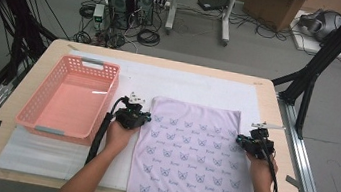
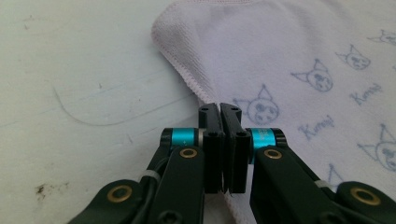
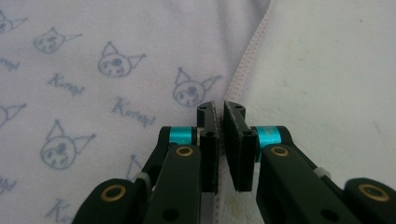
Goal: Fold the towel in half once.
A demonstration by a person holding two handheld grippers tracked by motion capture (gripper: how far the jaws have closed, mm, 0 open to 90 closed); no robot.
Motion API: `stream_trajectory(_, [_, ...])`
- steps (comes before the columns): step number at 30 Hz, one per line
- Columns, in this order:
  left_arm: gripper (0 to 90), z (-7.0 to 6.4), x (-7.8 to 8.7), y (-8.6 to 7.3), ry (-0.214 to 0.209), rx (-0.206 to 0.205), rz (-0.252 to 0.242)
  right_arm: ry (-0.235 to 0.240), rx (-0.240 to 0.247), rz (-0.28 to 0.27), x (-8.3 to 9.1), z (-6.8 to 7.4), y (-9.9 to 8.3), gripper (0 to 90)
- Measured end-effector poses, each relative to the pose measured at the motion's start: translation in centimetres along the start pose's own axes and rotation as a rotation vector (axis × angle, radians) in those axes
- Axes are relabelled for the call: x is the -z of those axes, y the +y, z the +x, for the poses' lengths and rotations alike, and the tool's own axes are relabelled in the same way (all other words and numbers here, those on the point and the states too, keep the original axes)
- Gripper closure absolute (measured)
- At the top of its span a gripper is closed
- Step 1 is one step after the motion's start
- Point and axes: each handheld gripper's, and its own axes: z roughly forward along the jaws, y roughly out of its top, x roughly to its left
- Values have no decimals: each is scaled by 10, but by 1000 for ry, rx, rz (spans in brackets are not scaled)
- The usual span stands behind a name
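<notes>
Overhead, a pale lilac towel [image 1: 195,160] printed with small cat faces lies folded on the white mat [image 1: 185,85] that covers the wooden table [image 1: 273,141], its near edge hanging over the table's near side. An empty pink basket [image 1: 70,97] sits to its left, just beside it. The left gripper [image 1: 131,114] rests at the towel's left edge toward the far corner, and the right gripper [image 1: 253,140] at the right edge, each held by a bare hand. Along the left gripper [image 2: 219,112], the two black jaws are pressed together on the towel's stitched hem [image 2: 187,77], the cloth spreading to the right. Along the right gripper [image 3: 219,112], the jaws are pinched on the towel's hem [image 3: 247,63] with a thin slit between their pads, the printed cloth lying to the left and bare mat [image 3: 336,70] to the right.
</notes>
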Motion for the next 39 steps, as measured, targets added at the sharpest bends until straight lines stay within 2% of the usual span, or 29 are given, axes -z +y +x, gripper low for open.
stream_trajectory(2, [872, -1, 0, 0, 6, -10, 2, 4, -1, 0, 0, -1, 0, 839])
stream_trajectory(6, [874, 1, 0, -1, -2, 14, -2, 15, -1, -1, -1, -2, 0, 837])
stream_trajectory(11, [879, 0, 0, 1, 13, 17, 1, 34, -23, -1, -1, -5, 0, 869])
stream_trajectory(12, [880, 1, 2, 2, 27, 21, -11, 37, -31, -1, -1, -5, 0, 871])
stream_trajectory(13, [880, 4, 5, 4, 31, 42, -30, 43, -39, -5, -1, -6, 0, 873])
stream_trajectory(16, [881, 11, 14, 9, 25, 96, -82, 17, -33, -10, 0, -7, 2, 875])
stream_trajectory(18, [886, 13, 19, 13, 40, 84, -74, 17, -39, -13, 0, -9, 4, 875])
stream_trajectory(20, [886, 14, 23, 21, 31, 95, -91, 13, -48, -3, -1, -12, 6, 875])
stream_trajectory(23, [886, 12, 27, 35, 52, 73, -106, 15, -63, -28, 1, -13, 9, 876])
stream_trajectory(25, [886, 13, 30, 41, 60, 84, -117, 22, -82, -66, 5, -14, 13, 876])
stream_trajectory(28, [886, 18, 34, 42, 59, 128, -143, 47, -99, -135, 13, -16, 18, 875])
stream_trajectory(31, [886, 17, 39, 41, 54, 104, -129, 60, -76, -156, 17, -15, 22, 874])
stream_trajectory(34, [885, 12, 44, 37, 36, 75, -131, 75, -74, -161, 21, -15, 19, 874])
stream_trajectory(37, [885, 8, 50, 31, 16, 68, -138, 102, -54, -165, 28, -14, 16, 873])
stream_trajectory(39, [884, 3, 56, 28, 29, 18, -124, 138, -50, -182, 34, -14, 11, 870])
